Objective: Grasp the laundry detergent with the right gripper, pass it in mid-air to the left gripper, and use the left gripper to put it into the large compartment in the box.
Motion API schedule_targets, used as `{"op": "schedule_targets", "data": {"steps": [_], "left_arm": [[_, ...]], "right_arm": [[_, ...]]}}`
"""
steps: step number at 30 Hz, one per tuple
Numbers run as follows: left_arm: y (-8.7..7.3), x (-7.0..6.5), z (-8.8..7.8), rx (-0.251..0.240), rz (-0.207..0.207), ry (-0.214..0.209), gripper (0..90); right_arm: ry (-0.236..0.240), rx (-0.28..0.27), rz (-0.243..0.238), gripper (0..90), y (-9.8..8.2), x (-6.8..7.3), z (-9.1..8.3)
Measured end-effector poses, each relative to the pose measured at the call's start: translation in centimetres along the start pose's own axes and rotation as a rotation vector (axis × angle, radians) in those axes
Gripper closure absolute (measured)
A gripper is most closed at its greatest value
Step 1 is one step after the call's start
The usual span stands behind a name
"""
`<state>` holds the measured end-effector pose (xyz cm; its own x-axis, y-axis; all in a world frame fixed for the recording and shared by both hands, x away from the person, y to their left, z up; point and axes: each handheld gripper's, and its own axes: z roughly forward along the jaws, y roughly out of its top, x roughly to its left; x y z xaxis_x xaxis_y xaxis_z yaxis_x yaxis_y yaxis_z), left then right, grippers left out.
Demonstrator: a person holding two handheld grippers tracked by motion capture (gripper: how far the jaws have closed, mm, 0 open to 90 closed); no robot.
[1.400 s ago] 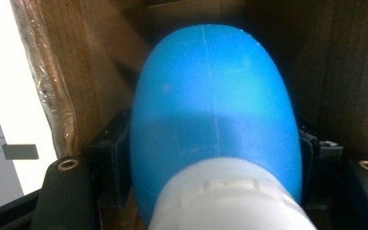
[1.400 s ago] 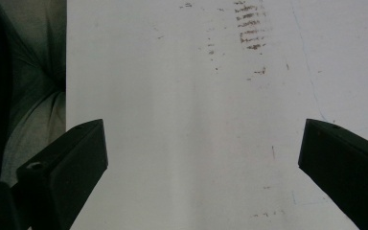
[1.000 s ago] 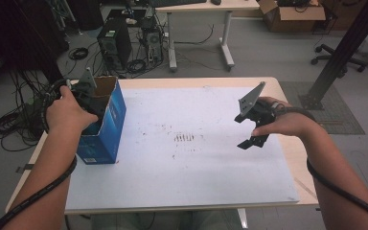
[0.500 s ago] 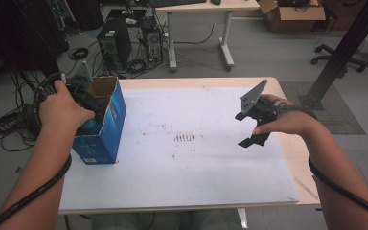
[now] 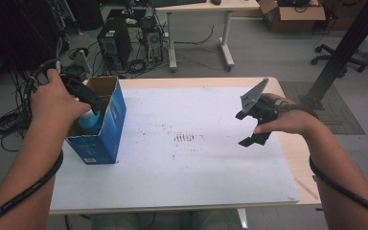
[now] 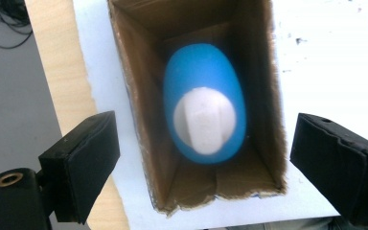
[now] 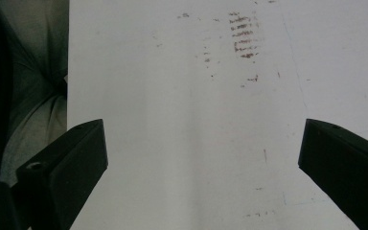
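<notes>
A: Where is the blue bottle [image 6: 204, 112]?

B: It stands upright inside the open blue carton [image 5: 106, 132], white cap up. In the high view the carton sits near the left edge of the worktop [image 5: 182, 182], on the white sheet that covers most of it.

A: And the left gripper [image 5: 87, 98]?

B: It hangs over the mouth of the carton, pointing down into it. In the left gripper view the 2 black jaws stand far apart, 1 on each side of the carton, and the bottle lies between them lower down, untouched. The jaws have just been opening, and nothing is clamped in them.

A: The right gripper [image 5: 254, 125]?

B: It is held above the right part of the worktop, well apart from the carton. In the right gripper view its jaws are spread wide, with bare white sheet and a patch of dark smudges [image 7: 243, 36] between them.

A: Anything else near?

B: A computer tower [image 5: 109, 40] and loose cables lie on the floor beyond the worktop.
</notes>
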<state>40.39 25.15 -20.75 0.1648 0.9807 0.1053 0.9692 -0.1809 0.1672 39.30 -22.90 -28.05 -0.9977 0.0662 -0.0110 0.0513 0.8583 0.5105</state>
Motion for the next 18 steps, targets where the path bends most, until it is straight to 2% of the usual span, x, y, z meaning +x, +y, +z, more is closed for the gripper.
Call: {"op": "schedule_targets", "data": {"steps": [4,8,11,15,18], "left_arm": [[-0.1,-0.2,-0.6,-0.014,0.024,0.001,7.1],[-0.2,-0.4,-1.2,-0.031,0.071,-0.014,3.9],[-0.2,-0.6,-1.6,-0.045,0.119,-0.015,0.4],[-0.1,-1.1,-2.1,-0.064,0.199,-0.018,0.4],[0.0,-1.8,-2.5,-0.073,0.26,-0.069,0.2]], "right_arm": [[0.001,0.003,0.0,2.9,0.1,0.0,0.0],[0.001,0.003,0.0,2.9,0.0,0.1,-0.1],[0.0,0.003,0.001,2.9,0.0,0.1,-0.2],[0.0,0.004,0.002,2.9,0.0,0.2,-0.3],[-0.002,0.003,-0.002,2.9,0.0,0.2,-0.4]]}}
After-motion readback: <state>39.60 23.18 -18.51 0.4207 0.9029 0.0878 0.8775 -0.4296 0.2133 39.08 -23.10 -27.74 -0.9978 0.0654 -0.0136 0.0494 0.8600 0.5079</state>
